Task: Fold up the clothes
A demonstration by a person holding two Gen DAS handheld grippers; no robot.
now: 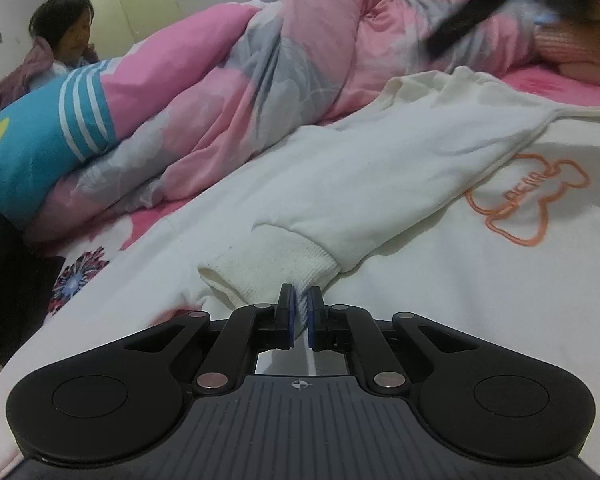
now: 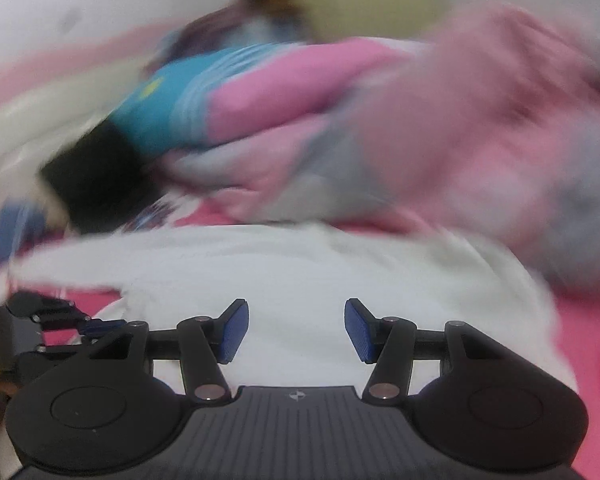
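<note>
A white sweatshirt point(image 1: 440, 280) with an orange bear outline point(image 1: 528, 200) lies spread on the bed. Its sleeve point(image 1: 380, 184) is folded across the body, ribbed cuff point(image 1: 268, 268) toward me. My left gripper point(image 1: 299, 300) is shut on the edge of that cuff. In the blurred right wrist view, my right gripper point(image 2: 296, 330) is open and empty, just above the white sweatshirt point(image 2: 300, 272). The left gripper point(image 2: 60, 316) shows at that view's left edge.
A pink and grey quilt point(image 1: 300, 60) is heaped along the far side of the bed. A blue striped pillow point(image 1: 40, 148) lies at the left. A person point(image 1: 68, 32) sits behind it. The pink floral bedsheet point(image 1: 100, 248) shows around the sweatshirt.
</note>
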